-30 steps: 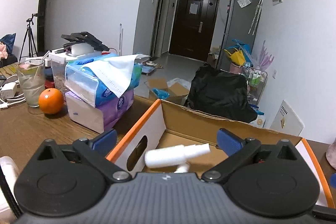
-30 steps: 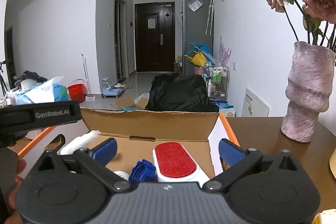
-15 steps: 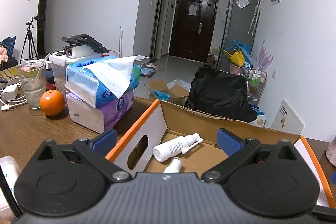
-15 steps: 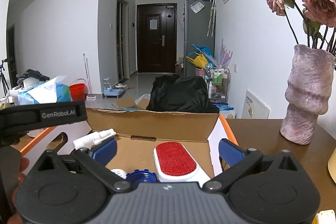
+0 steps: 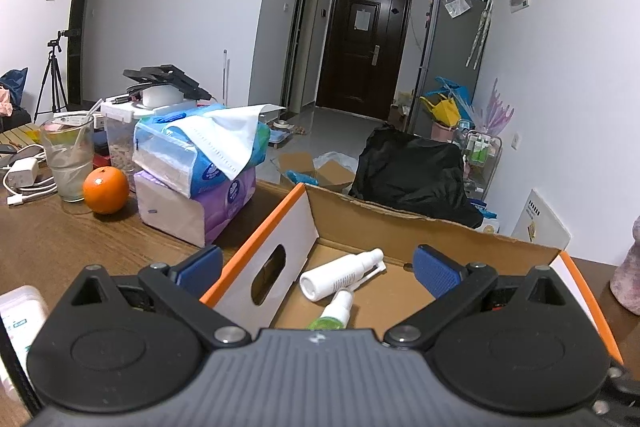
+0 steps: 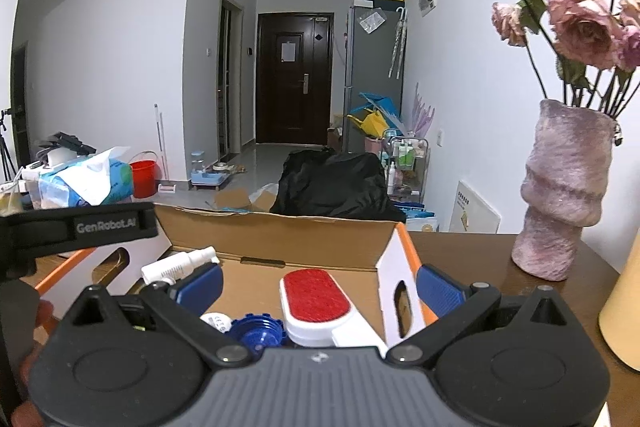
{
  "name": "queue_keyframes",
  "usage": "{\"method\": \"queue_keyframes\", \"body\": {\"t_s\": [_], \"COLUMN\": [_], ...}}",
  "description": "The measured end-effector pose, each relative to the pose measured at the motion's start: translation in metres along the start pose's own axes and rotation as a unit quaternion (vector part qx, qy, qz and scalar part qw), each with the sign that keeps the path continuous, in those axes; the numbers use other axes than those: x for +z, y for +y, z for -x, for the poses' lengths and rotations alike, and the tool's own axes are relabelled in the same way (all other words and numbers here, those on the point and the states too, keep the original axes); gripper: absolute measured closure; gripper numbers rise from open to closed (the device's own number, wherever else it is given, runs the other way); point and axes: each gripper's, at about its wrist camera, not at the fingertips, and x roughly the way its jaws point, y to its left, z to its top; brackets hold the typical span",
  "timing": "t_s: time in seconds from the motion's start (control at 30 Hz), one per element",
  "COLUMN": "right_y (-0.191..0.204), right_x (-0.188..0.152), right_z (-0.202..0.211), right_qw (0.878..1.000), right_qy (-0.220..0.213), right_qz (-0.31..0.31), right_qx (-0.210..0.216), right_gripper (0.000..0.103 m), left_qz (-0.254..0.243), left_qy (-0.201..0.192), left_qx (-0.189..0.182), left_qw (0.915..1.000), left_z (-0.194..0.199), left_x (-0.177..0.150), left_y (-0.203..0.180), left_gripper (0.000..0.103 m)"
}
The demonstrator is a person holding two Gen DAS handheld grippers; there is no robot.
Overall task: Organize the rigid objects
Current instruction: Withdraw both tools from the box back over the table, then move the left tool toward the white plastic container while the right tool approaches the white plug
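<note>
An open cardboard box (image 5: 400, 223) with orange-edged flaps stands on the wooden table. Inside lie a white spray bottle (image 5: 340, 277) and a small green spray bottle (image 5: 334, 313). In the right wrist view the box (image 6: 280, 233) also holds a red lint brush (image 6: 314, 297), a blue ridged cap (image 6: 256, 331) and the white spray bottle (image 6: 176, 265). My left gripper (image 5: 316, 267) is open and empty above the box's left part. My right gripper (image 6: 318, 285) is open and empty above the box's near side.
Left of the box are stacked tissue packs (image 5: 196, 167), an orange (image 5: 106, 189), a glass (image 5: 68, 159) and chargers. A pink vase with roses (image 6: 564, 195) stands right of the box, and a cream object (image 6: 624, 307) is at the right edge.
The white spray bottle dropped from between my left gripper's fingers into the box and settled on its floor. Both grippers drew back and rose slightly.
</note>
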Motion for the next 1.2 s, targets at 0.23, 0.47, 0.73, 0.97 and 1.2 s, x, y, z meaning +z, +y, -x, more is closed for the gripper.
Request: {"method": "queue_keyframes", "body": {"t_s": [0.23,0.47,0.73,0.97,1.2], "right_y": [-0.017,-0.038,-0.064,-0.088,-0.097], "right_x": [-0.006,-0.016,-0.030,-0.042,-0.053], "right_z": [0.017,0.032,0.054,0.072,0.088], "right_qw": [1.000,1.000,1.000,0.999,0.998], "right_qy": [-0.002,0.004,0.006,0.002,0.000], "right_qz": [0.005,0.010,0.010,0.012,0.022], "right_qx": [-0.004,-0.015,-0.027,-0.039,-0.050], "right_gripper": [0.000,0.000,0.000,0.000,0.000], "left_qz": [0.000,0.001,0.003,0.012,0.006], "left_qy": [0.003,-0.006,0.003,0.007,0.010], "left_qx": [0.002,0.004,0.014,0.029,0.036], "left_qw": [1.0000,1.0000,0.9999,0.9995,0.9993], "left_z": [0.010,0.030,0.043,0.056,0.071], "left_x": [-0.005,-0.013,-0.023,-0.032,-0.039], "left_y": [0.009,0.022,0.040,0.062,0.079], "left_gripper": [0.000,0.000,0.000,0.000,0.000]}}
